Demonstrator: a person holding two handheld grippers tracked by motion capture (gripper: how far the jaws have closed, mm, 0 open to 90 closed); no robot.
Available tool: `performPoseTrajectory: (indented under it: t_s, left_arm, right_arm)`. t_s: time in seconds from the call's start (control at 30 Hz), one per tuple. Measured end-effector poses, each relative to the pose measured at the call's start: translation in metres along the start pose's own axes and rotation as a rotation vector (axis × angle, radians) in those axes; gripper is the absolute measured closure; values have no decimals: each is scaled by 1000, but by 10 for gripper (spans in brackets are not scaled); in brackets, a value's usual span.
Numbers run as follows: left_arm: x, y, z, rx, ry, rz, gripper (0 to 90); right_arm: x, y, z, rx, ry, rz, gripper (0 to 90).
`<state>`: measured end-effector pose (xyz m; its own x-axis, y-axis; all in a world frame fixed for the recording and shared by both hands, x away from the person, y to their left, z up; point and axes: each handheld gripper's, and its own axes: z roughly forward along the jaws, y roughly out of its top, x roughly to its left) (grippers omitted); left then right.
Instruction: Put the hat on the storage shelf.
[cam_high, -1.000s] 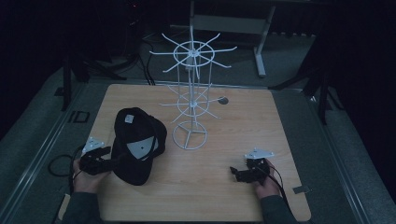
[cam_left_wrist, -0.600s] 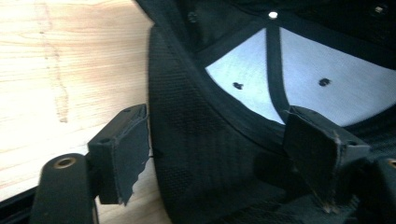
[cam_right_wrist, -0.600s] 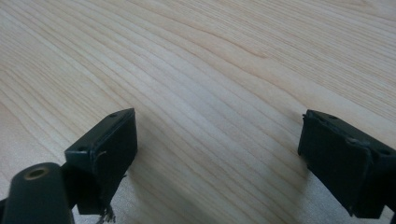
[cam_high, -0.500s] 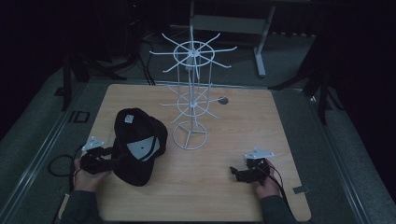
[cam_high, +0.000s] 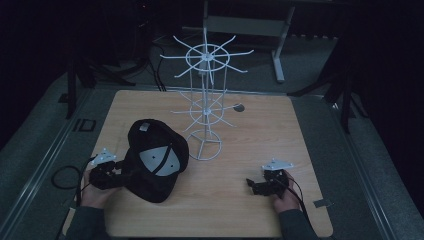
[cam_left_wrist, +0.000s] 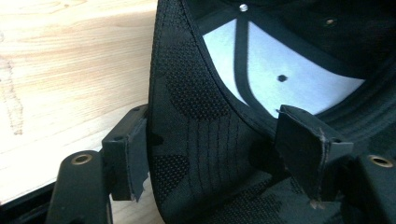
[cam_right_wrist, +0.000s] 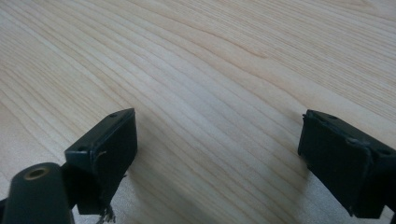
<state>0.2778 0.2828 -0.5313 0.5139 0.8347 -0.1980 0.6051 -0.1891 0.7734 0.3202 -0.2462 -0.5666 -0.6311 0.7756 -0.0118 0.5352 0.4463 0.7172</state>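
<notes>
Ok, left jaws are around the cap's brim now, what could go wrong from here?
1. The left gripper has just been closing its jaws around the brim of the black cap; the right pad seems not yet pressed on, so lifting now might drop it.
2. The white wire hat rack stands close beside the cap; a swing could snag its thin arms or tip it.
3. The right gripper rests open, too far off to steady either.
</notes>
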Motion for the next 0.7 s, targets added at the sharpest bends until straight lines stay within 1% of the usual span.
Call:
performPoseTrajectory:
  t_s: [0.03, 0.07, 0.1, 0.13, 0.23, 0.33, 0.4, 0.47, 0.5, 0.57, 0.6, 0.63, 0.7]
  left_arm:
    - [0, 0, 0, 0, 0, 0, 338]
    - [-2, -1, -1, -5, -18, 5, 338]
    - [-7, -4, -1, -9, -63, 13, 360]
    - [-9, -5, 0, -1, -78, 22, 367]
    - [-13, -6, 4, 26, -108, 41, 383]
    - [-17, -5, 8, 38, -118, 54, 392]
    - [-20, -5, 10, 44, -119, 57, 401]
    - [-21, -4, 11, 40, -113, 57, 438]
    - [-21, -3, 10, 32, -110, 50, 456]
    - [-20, -1, 6, 0, -108, 38, 525]
    - [-20, 0, 4, -14, -94, 31, 559]
    - [-19, 0, 2, -18, -70, 21, 574]
    - [-17, 0, 1, -17, -27, -5, 584]
  right_arm:
    - [0, 0, 0, 0, 0, 0, 117]
    - [0, 0, 0, 0, 0, 0, 117]
    - [0, 0, 0, 0, 0, 1, 117]
    - [0, 0, 0, 0, 0, 0, 117]
    - [0, 0, 0, 0, 0, 1, 117]
    - [0, 0, 0, 0, 0, 0, 117]
    - [0, 0, 0, 0, 0, 1, 117]
    - [0, 0, 0, 0, 0, 1, 117]
    - [0, 0, 0, 0, 0, 1, 117]
    - [0, 0, 0, 0, 0, 0, 117]
    - [0, 0, 0, 0, 0, 1, 117]
    - [0, 0, 0, 0, 0, 1, 117]
    - [0, 0, 0, 0, 0, 1, 117]
